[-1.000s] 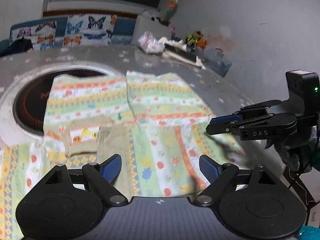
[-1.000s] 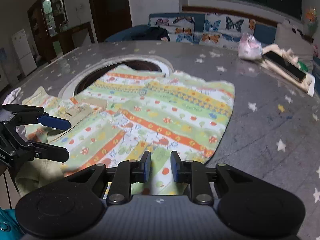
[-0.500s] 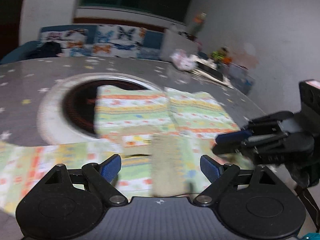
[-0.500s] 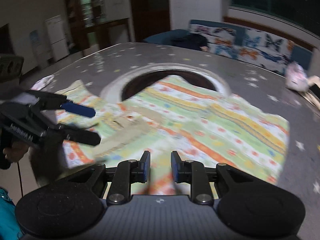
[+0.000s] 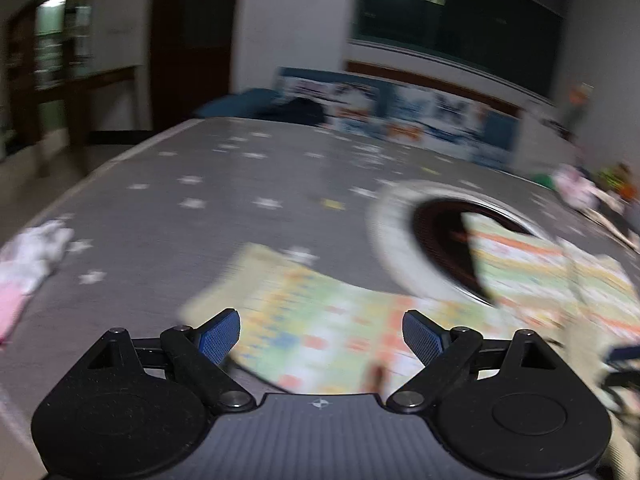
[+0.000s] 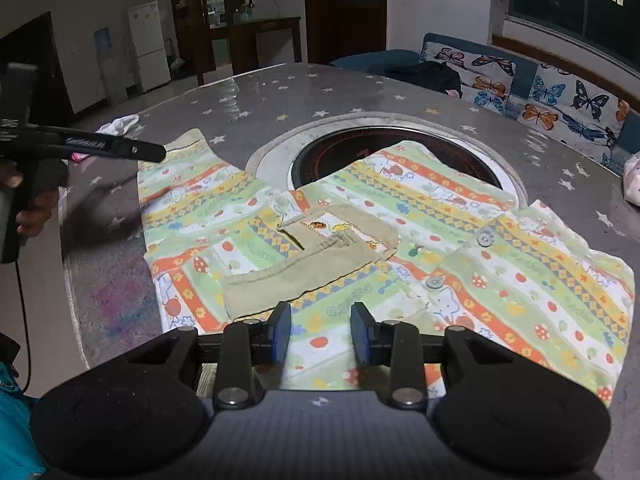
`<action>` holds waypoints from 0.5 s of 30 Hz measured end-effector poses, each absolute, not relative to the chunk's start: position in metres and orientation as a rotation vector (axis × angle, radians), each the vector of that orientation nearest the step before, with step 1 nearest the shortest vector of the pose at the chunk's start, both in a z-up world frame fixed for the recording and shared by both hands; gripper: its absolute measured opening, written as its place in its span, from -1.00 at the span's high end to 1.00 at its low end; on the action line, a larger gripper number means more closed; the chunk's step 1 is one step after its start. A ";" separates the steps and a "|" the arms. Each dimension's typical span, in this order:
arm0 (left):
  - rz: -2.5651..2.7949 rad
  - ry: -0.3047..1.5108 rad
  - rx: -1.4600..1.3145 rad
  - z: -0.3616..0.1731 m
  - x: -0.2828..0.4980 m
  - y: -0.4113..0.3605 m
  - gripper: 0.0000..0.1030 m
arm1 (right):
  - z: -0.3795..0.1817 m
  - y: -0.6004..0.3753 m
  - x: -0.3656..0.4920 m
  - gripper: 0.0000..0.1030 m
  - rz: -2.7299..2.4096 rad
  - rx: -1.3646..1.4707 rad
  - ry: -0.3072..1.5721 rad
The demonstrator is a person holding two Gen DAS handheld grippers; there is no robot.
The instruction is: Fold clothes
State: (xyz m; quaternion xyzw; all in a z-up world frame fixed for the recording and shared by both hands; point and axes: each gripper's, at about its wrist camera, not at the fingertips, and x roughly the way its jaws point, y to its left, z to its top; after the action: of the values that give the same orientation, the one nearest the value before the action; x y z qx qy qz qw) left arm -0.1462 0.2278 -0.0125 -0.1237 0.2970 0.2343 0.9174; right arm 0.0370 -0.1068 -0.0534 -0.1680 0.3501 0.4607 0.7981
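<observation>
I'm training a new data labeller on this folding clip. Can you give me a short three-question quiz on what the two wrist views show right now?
1. True or false: the patterned shirt partly covers the round dark burner set in the table.
2. Are the right tongs gripping cloth? A) yes, the collar B) no, open above the shirt C) yes, a sleeve
3. Fill in: the left tongs are ____, with the shirt's sleeve lying ahead of them.

Key: 1 true; 2 B; 3 open.
</observation>
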 end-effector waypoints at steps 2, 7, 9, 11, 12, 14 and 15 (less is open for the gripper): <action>0.541 0.614 -0.262 -0.015 -0.146 0.241 -0.74 | -0.051 -0.110 0.037 0.35 0.986 -0.350 0.749; 0.599 0.648 -0.321 -0.027 -0.143 0.266 -0.44 | -0.044 -0.117 0.037 0.34 0.978 -0.322 0.741; 0.605 0.652 -0.347 -0.032 -0.143 0.272 -0.34 | -0.041 -0.119 0.036 0.34 0.974 -0.311 0.738; 0.614 0.643 -0.358 -0.034 -0.144 0.275 -0.26 | -0.040 -0.122 0.036 0.34 0.971 -0.304 0.737; 0.618 0.640 -0.363 -0.034 -0.145 0.276 -0.18 | -0.040 -0.123 0.036 0.34 0.969 -0.301 0.736; 0.624 0.634 -0.373 -0.034 -0.144 0.277 -0.05 | -0.039 -0.125 0.036 0.33 0.966 -0.296 0.735; 0.627 0.630 -0.375 -0.033 -0.145 0.278 0.12 | -0.039 -0.126 0.035 0.33 0.964 -0.293 0.734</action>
State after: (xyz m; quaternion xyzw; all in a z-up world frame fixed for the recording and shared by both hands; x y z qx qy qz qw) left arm -0.1451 0.2779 -0.0334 -0.1805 0.3031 0.3014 0.8858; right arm 0.0353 -0.1259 -0.0390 -0.1373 0.3439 0.4514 0.8119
